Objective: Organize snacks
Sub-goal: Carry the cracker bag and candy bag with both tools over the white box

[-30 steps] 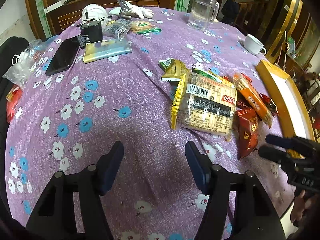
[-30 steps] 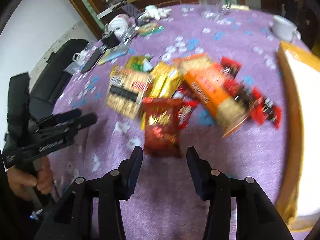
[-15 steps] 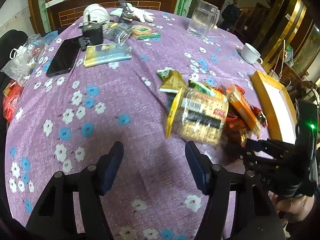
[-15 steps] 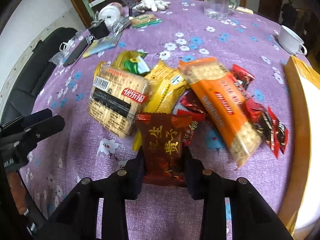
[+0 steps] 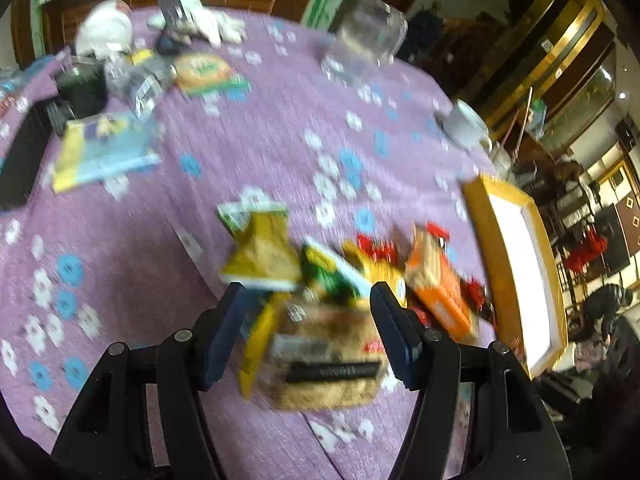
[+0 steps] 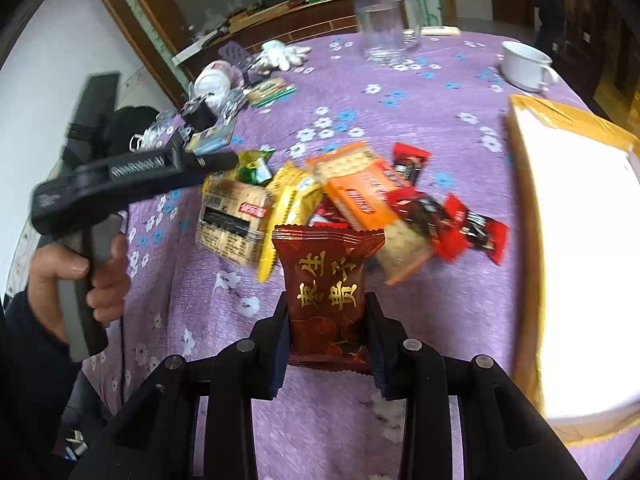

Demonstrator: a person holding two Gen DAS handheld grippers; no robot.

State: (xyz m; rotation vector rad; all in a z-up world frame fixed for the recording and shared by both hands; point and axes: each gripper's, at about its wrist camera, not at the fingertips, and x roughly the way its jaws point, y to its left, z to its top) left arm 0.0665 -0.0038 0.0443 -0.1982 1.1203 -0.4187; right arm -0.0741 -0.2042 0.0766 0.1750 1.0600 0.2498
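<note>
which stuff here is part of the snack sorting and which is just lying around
Part of the job:
dark red packet in right tool
cracker pack
orange pack
yellow-rimmed box

Lying about:
glass mug
white cup
phone

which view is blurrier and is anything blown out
Left wrist view: heavy motion blur smears the snack pile and glass mug, and the yellow-rimmed box has a blown-out white inside. Right wrist view: sharper, with readable gold print on the dark red packet in the right gripper; the box interior glares white too.
</note>
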